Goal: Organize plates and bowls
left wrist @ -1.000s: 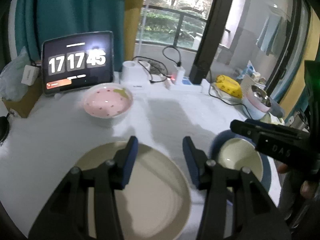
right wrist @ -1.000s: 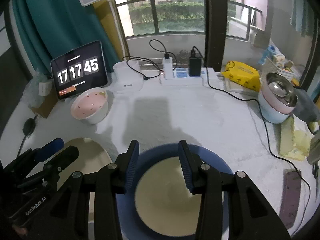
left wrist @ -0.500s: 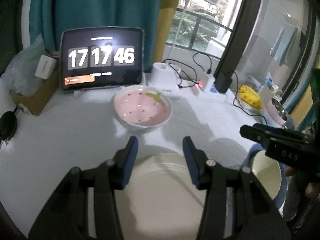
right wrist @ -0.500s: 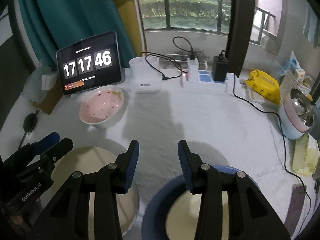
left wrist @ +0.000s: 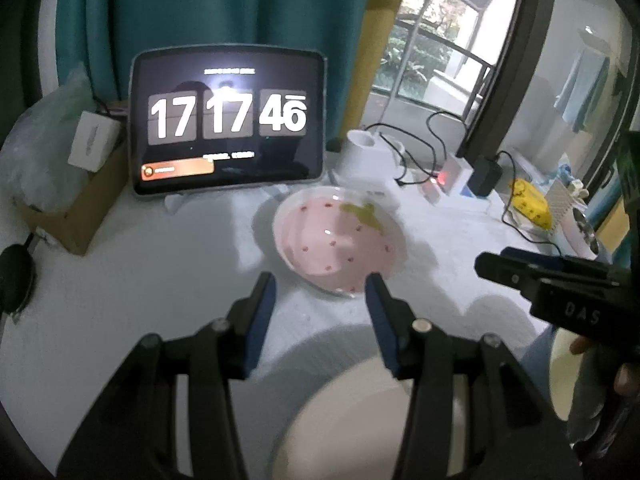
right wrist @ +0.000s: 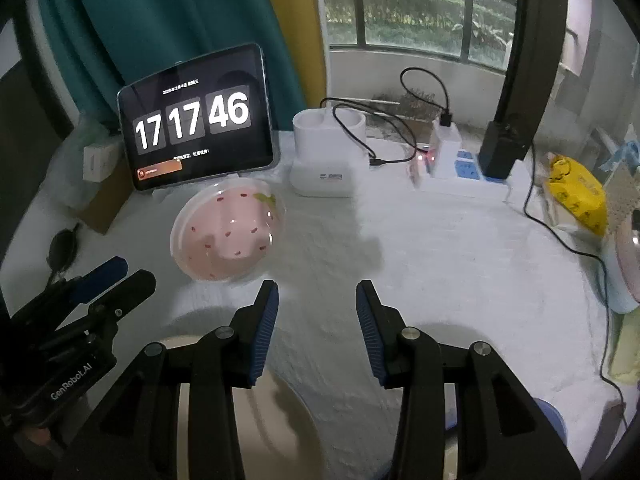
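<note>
Both the left gripper (left wrist: 320,294) and right gripper (right wrist: 316,300) hang open and empty, aimed toward the pink bowl (left wrist: 340,246) mid-frame; cream plate (left wrist: 360,416) at the bottom, probably its stacking base

A white tablecloth (right wrist: 440,260) covered the table. Behind it hung a teal curtain (right wrist: 168,20) beside a yellow strip of wall (right wrist: 292,32). A dark window frame (right wrist: 532,40) stood to the right, and daylight came through the glass past a balcony railing (right wrist: 420,12) with green hedges beyond. A tablet clock (right wrist: 196,136) leaned against the curtain.
</note>
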Available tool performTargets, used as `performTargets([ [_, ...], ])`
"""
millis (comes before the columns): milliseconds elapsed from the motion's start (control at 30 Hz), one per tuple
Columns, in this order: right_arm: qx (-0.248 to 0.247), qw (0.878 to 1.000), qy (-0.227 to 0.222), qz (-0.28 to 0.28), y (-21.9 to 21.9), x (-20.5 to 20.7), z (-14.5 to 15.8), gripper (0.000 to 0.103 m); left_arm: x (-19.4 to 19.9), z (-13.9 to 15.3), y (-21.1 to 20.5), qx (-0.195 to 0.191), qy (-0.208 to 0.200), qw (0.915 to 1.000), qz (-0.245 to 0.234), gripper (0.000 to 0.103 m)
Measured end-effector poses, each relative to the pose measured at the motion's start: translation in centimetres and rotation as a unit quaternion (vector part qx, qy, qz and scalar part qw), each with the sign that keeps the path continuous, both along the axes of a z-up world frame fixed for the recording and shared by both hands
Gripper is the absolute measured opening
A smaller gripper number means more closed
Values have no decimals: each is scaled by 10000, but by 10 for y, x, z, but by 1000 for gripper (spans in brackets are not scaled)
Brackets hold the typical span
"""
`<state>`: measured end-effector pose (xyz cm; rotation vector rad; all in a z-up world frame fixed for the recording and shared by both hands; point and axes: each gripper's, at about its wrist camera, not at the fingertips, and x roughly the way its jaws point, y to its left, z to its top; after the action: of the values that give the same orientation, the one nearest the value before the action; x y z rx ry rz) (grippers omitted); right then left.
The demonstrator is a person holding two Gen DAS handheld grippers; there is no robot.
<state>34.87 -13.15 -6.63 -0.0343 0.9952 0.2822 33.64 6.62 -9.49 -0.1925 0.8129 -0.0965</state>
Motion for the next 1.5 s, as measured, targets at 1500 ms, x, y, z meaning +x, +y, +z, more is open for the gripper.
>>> performTargets([
  [1500, 461, 9970, 614, 26, 43, 58, -57, 13, 53, -31, -2, 188, 414, 9990, -11, 21],
])
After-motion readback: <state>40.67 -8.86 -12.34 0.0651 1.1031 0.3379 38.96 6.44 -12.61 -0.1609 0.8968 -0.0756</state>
